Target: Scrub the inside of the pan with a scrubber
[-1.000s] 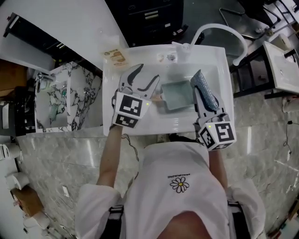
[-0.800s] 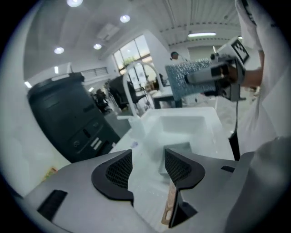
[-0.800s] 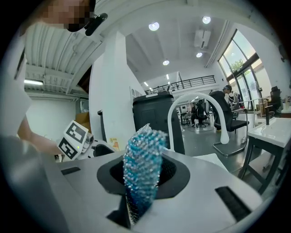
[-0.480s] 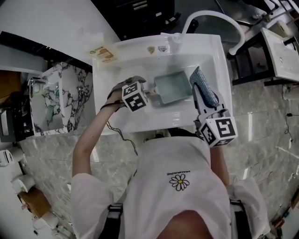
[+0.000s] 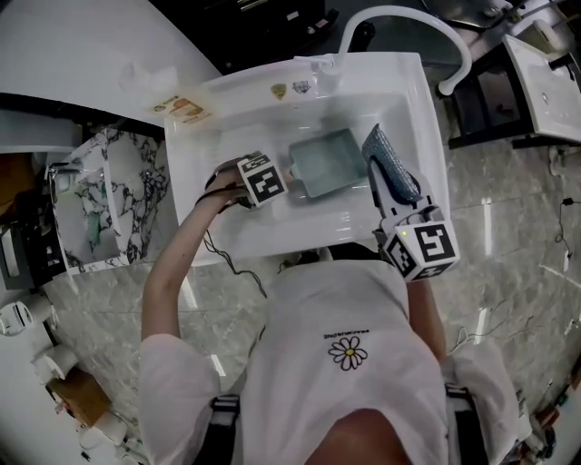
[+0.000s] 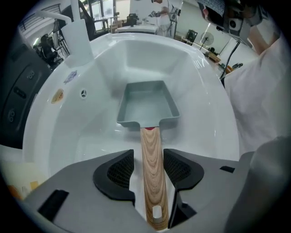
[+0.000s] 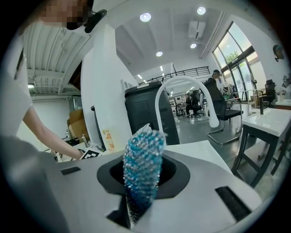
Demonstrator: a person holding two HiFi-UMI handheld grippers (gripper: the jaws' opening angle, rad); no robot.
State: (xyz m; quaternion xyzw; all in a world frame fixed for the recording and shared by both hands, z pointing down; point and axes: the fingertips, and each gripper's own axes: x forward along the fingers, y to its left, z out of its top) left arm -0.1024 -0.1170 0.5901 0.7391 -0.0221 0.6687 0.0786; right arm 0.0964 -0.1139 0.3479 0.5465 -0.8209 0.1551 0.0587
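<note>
A grey rectangular pan (image 5: 329, 162) lies in the white sink (image 5: 236, 127), its wooden handle (image 6: 152, 173) pointing left toward my left gripper (image 5: 285, 173). In the left gripper view the handle runs between the two dark pads (image 6: 119, 169). The jaws are closing, with a thin gap still showing on each side of the wood. The pan's inside (image 6: 148, 104) looks bare and grey. My right gripper (image 5: 392, 195) hovers at the pan's right edge. It is shut on a blue sparkly scrubber (image 5: 390, 163), which stands upright between the jaws (image 7: 143, 159).
A curved white faucet (image 5: 408, 23) arches over the sink's back right corner. Stickers and an overflow hole mark the sink's far wall (image 6: 68, 84). A marble-patterned unit (image 5: 100, 200) stands left of the sink; a table (image 5: 554, 73) stands at the right.
My left gripper has dropped from above the sink's left part down to the pan's handle, which now lies between its jaws. The right gripper and scrubber have barely moved.
</note>
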